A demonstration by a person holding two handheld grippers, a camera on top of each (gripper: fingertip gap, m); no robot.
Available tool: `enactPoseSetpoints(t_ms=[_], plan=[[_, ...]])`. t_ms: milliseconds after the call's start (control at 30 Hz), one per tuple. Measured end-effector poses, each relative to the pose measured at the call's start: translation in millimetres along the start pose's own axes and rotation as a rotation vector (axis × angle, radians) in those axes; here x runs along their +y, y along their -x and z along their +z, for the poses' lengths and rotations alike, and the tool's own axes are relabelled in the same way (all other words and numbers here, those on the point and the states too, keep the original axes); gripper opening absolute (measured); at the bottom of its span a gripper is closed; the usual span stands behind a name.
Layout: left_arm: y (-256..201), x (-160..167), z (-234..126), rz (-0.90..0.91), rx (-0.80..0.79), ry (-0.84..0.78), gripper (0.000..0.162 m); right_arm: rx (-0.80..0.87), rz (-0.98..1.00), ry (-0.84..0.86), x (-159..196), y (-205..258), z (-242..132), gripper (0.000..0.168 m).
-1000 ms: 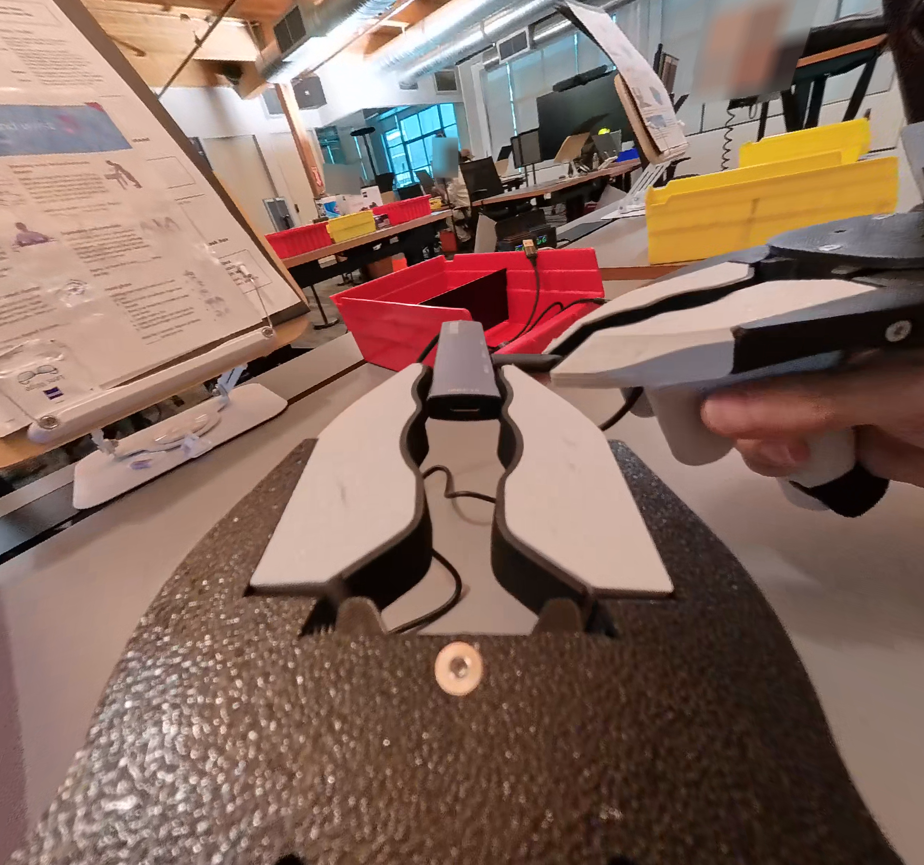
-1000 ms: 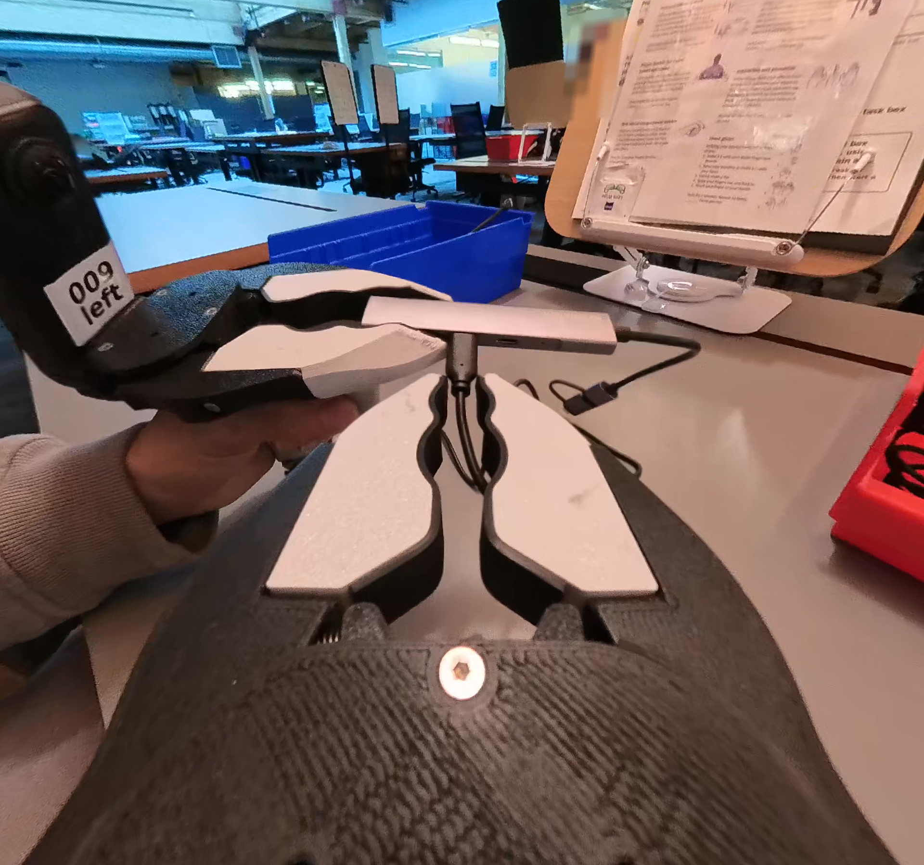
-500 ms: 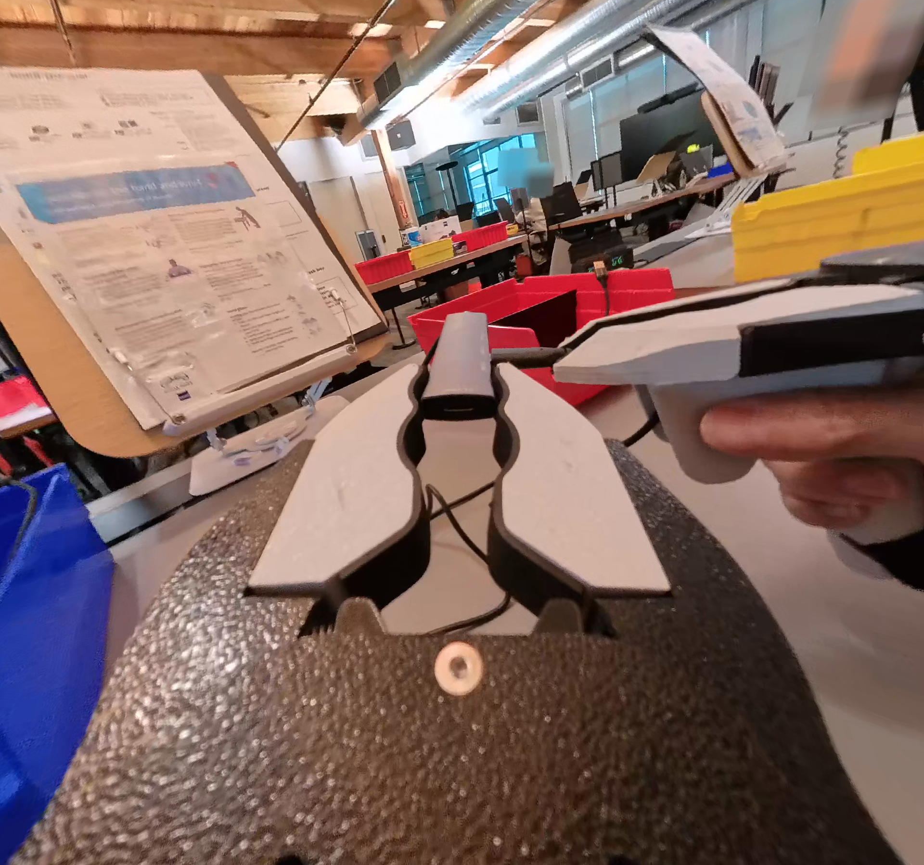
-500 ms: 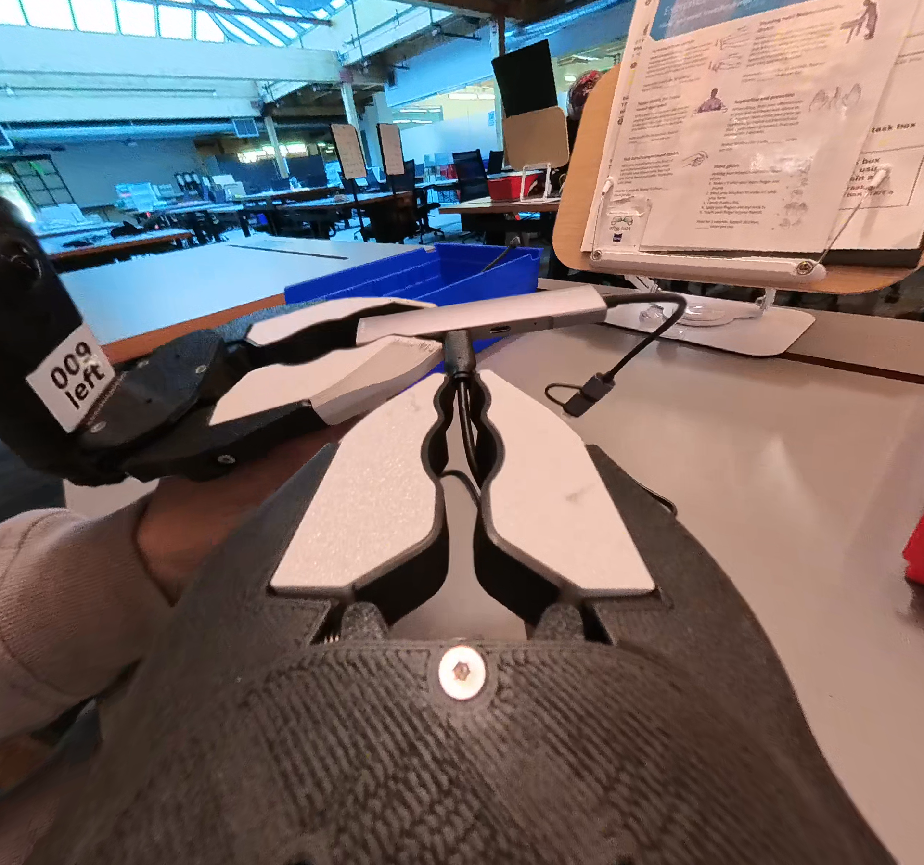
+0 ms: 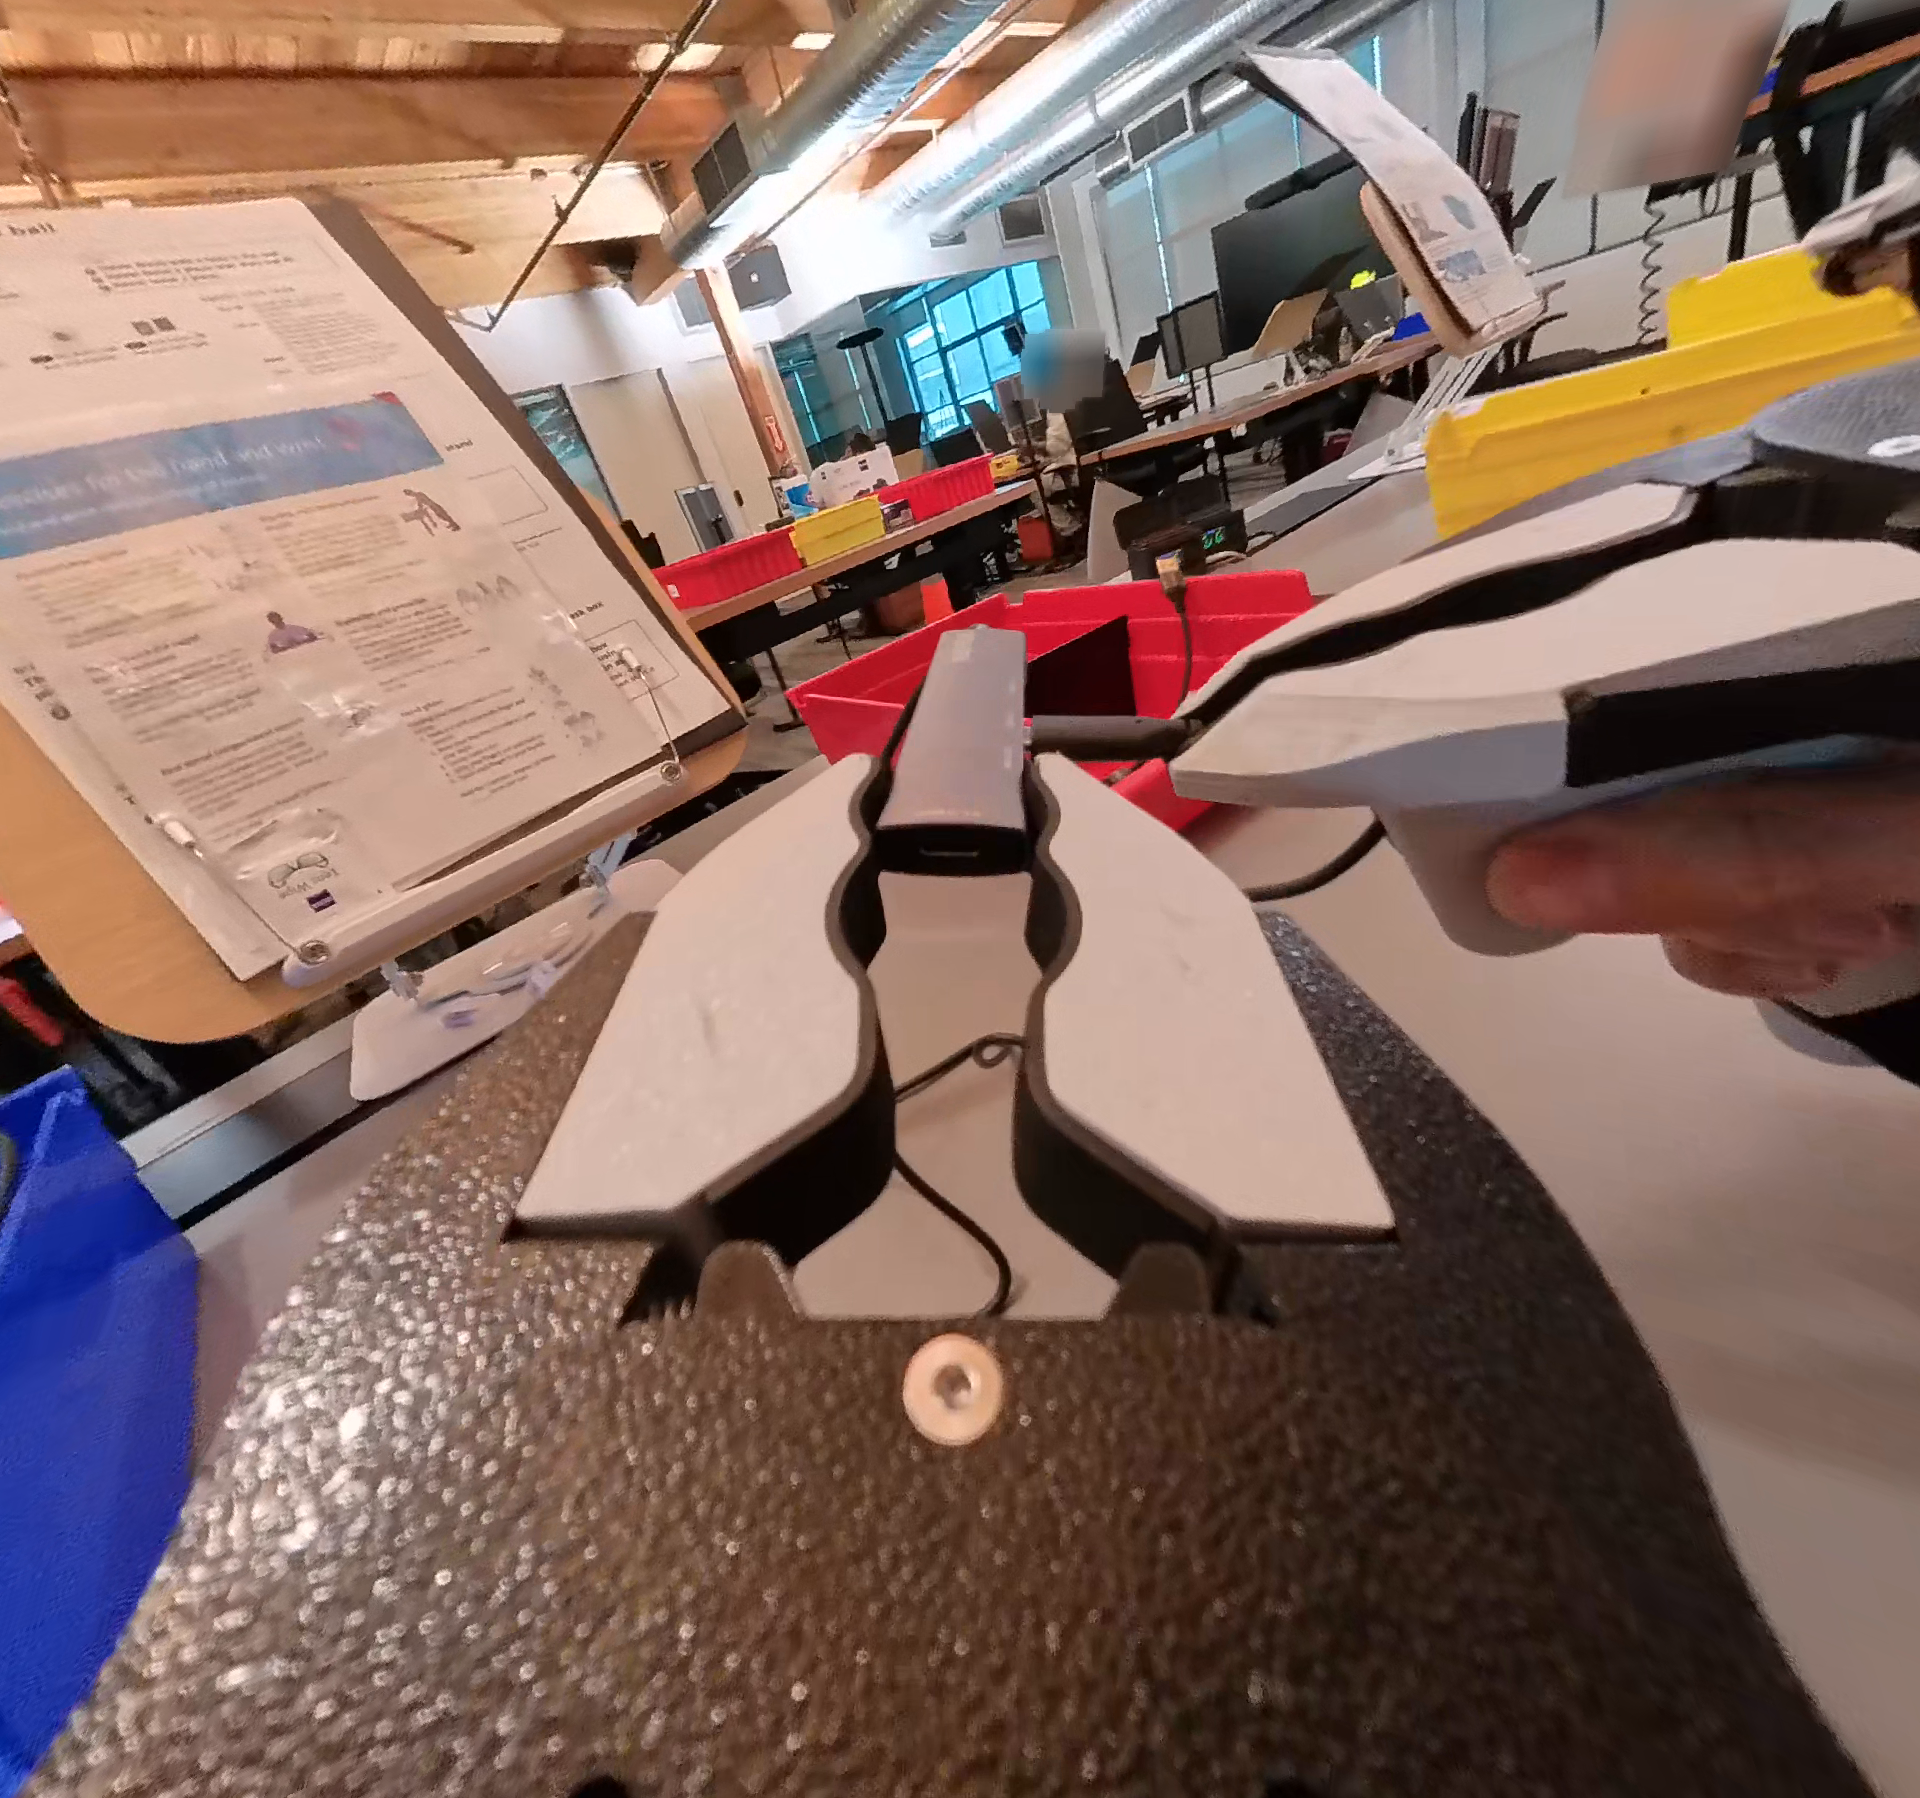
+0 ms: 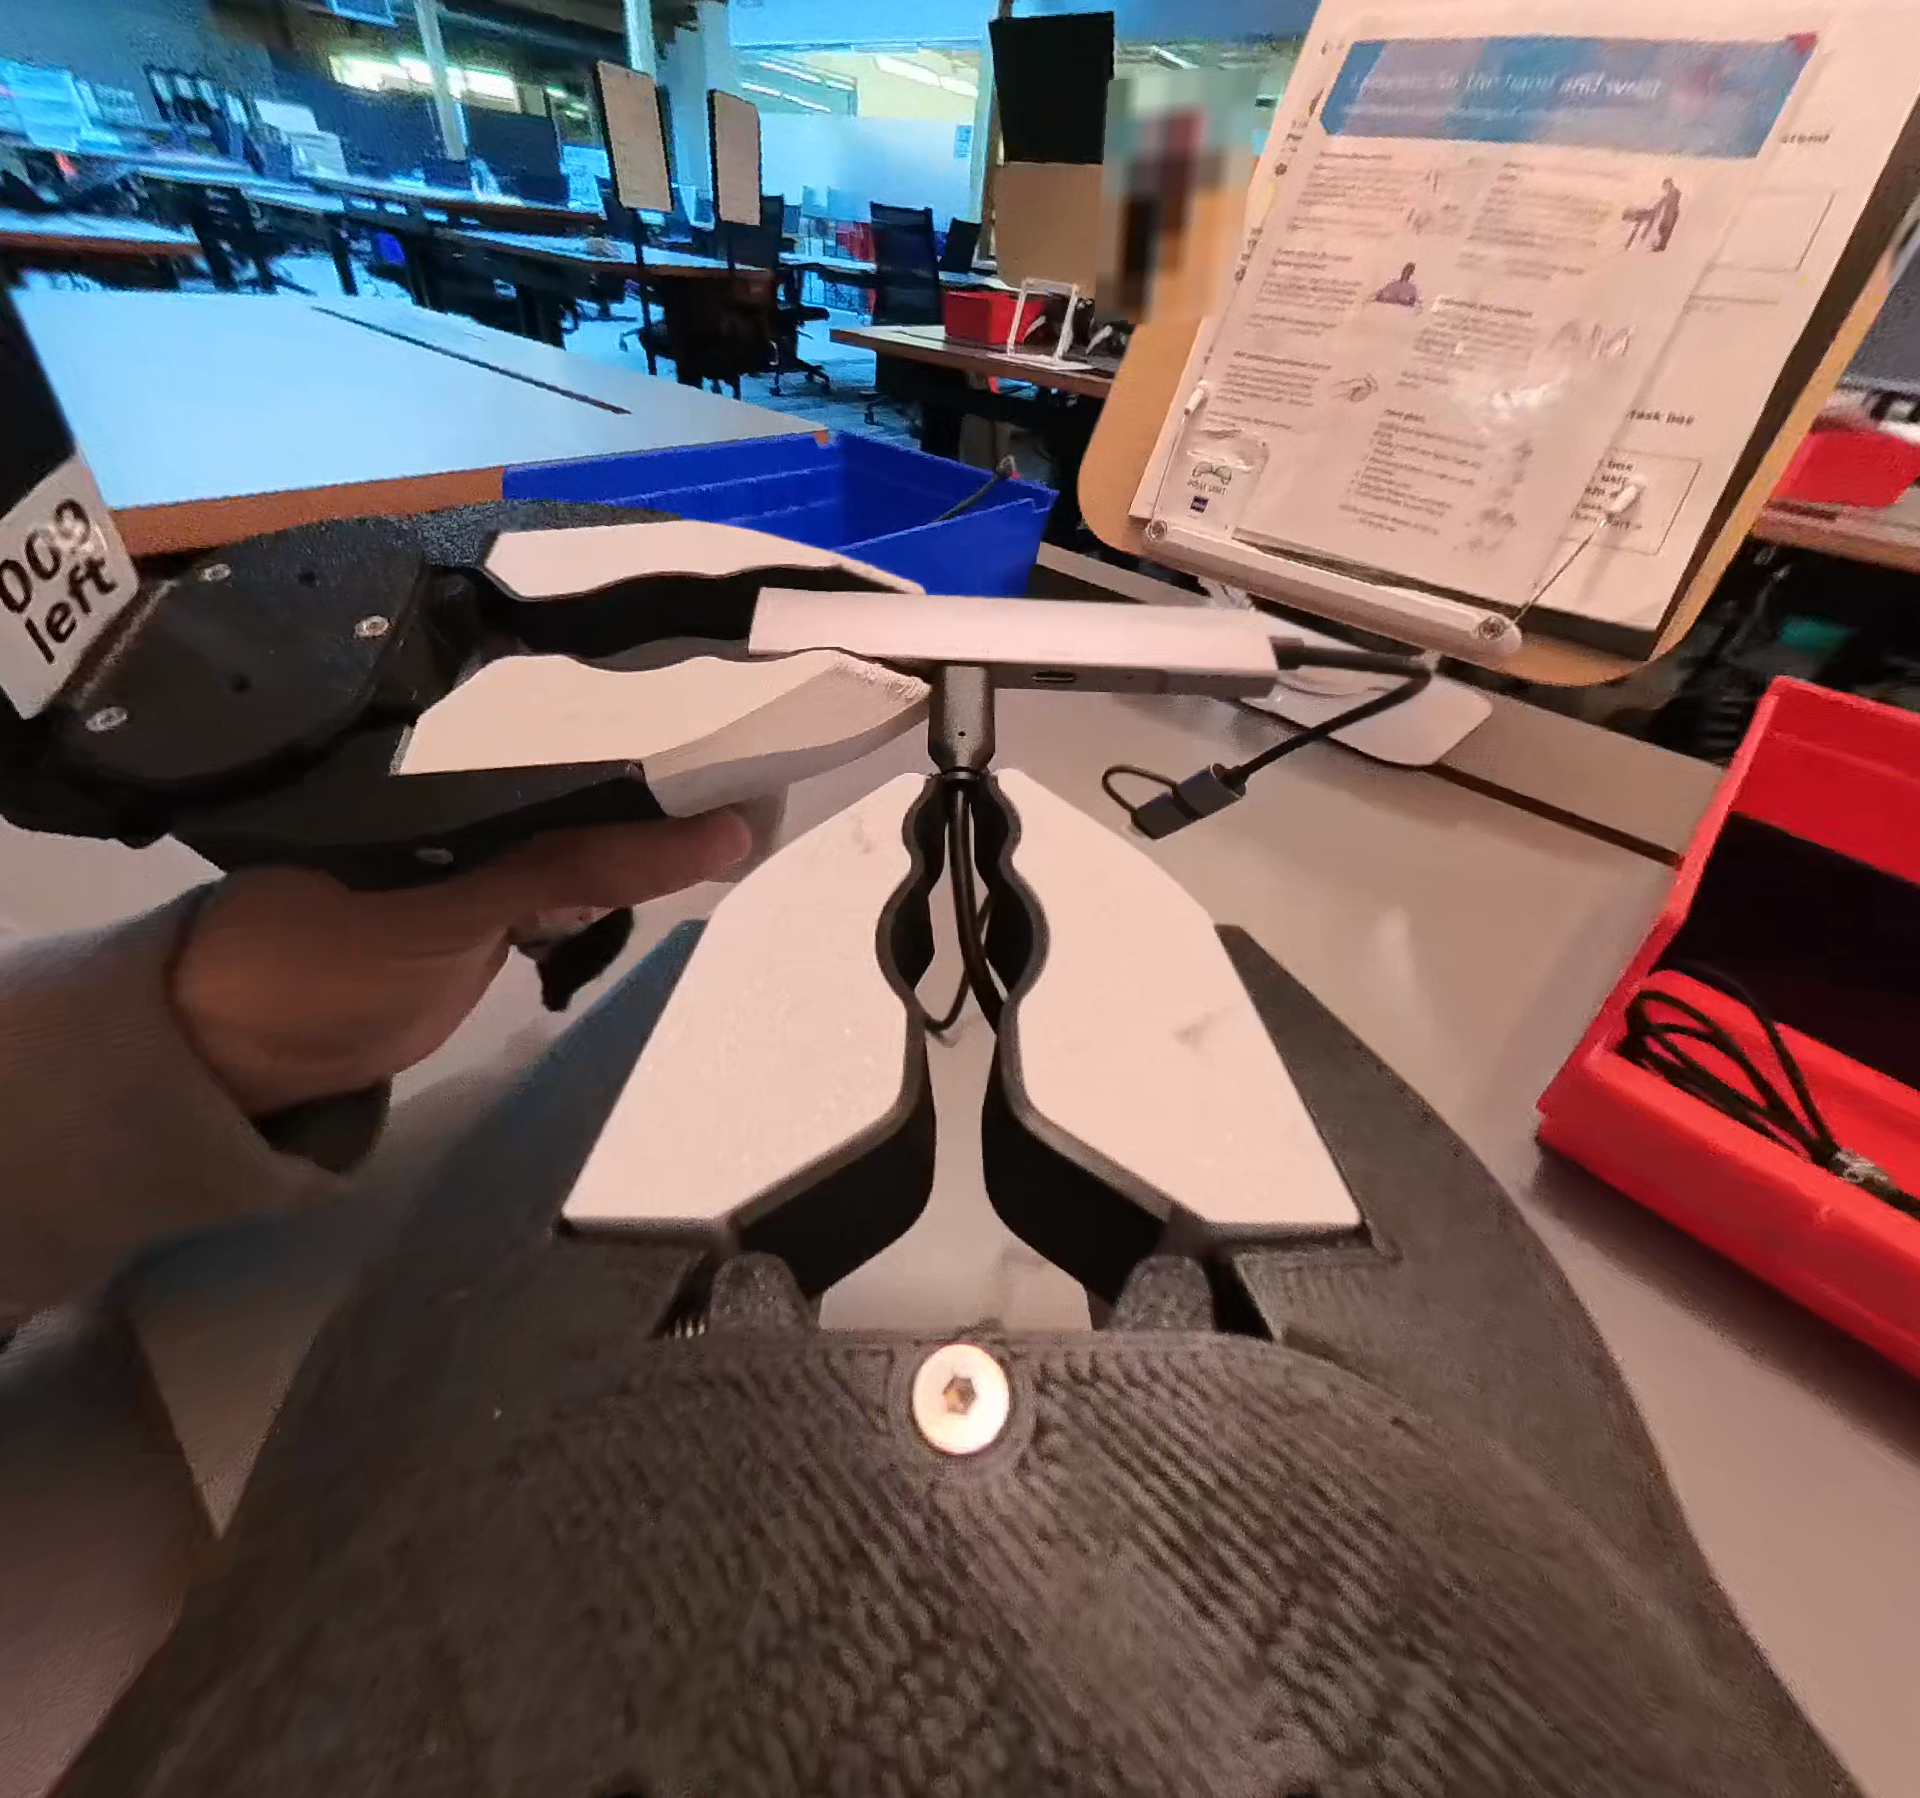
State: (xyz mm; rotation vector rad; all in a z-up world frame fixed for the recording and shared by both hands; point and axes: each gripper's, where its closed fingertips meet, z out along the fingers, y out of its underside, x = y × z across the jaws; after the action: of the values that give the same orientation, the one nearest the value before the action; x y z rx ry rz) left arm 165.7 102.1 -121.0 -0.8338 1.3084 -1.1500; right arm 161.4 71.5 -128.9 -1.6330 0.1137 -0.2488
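Our left tool (image 5: 951,818) is closed on one end of a slim grey hub (image 5: 961,730), which sticks straight out past its tips and is held clear above the table (image 6: 1403,917). Our right tool (image 6: 961,792) is pinched nearly shut around a thin black cable (image 6: 971,875) just behind its plug (image 6: 961,725), and the plug sits in the long side of the hub, at a right angle to it.

A short lead (image 6: 1340,709) leaves the far end of the hub and droops toward the back edge of the table, ending in a small adapter (image 6: 1179,798) that hangs just above the surface. A paper stand (image 6: 1455,605) is at that back edge, a red bin (image 6: 1704,1156) near the right edge, and a blue bin (image 6: 790,501) at the left.

We see several ways this could go wrong:
- The left tool holds only the tip of the hub, so a sideways pull from the plug could twist the hub out of its grip.
- The right tool grips cable rather than plug body, so the cable could slide or bend sharply at the plug.
- If the two tools drift out of line, the plug could be levered in its socket.
- The hanging adapter could catch on the foot of the stand.
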Motion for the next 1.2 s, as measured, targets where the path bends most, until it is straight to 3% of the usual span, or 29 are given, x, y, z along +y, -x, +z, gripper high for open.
enactPoseSetpoints(t_ms=[33, 100, 167, 200, 300, 433, 733, 1200], plan=[[0.9, -0.3, 1.0, 0.014, -0.011, 0.007, 0.024, -0.001, 0.009, 0.007, 0.7, -1.8, -0.8, 0.006], [53.9, 7.8, -12.8, -0.027, -0.242, 0.038, 0.023, 0.107, -0.011, -0.006, -2.0, -27.7, -17.7, 0.006], [108.1, 8.2, -38.3, -0.217, -0.295, 0.007, 0.023, 0.104, 0.111, -0.049, -4.7, -54.5, -38.3, 0.006], [113.3, -2.2, -43.5, -0.21, -0.28, -0.034, 0.023, 0.046, 0.146, -0.066, -5.6, -56.0, -39.9, 0.006], [75.0, -26.5, -30.4, -0.034, -0.179, -0.055, 0.023, 0.049, 0.028, -0.031, -17.5, -67.8, -36.7, 0.006], [50.0, -37.8, -25.3, 0.038, -0.095, -0.075, 0.023, 0.072, -0.077, -0.118, -85.2, -99.3, -49.6, 0.006], [71.9, -27.6, -31.8, -0.062, -0.117, -0.062, 0.023, 0.005, -0.133, -0.256, -224.6, -161.8, -66.1, 0.006], [63.4, -8.0, -22.3, -0.084, -0.082, -0.012, 0.023, 0.013, -0.06, -0.323, -363.3, -249.3, -27.0, 0.006]])
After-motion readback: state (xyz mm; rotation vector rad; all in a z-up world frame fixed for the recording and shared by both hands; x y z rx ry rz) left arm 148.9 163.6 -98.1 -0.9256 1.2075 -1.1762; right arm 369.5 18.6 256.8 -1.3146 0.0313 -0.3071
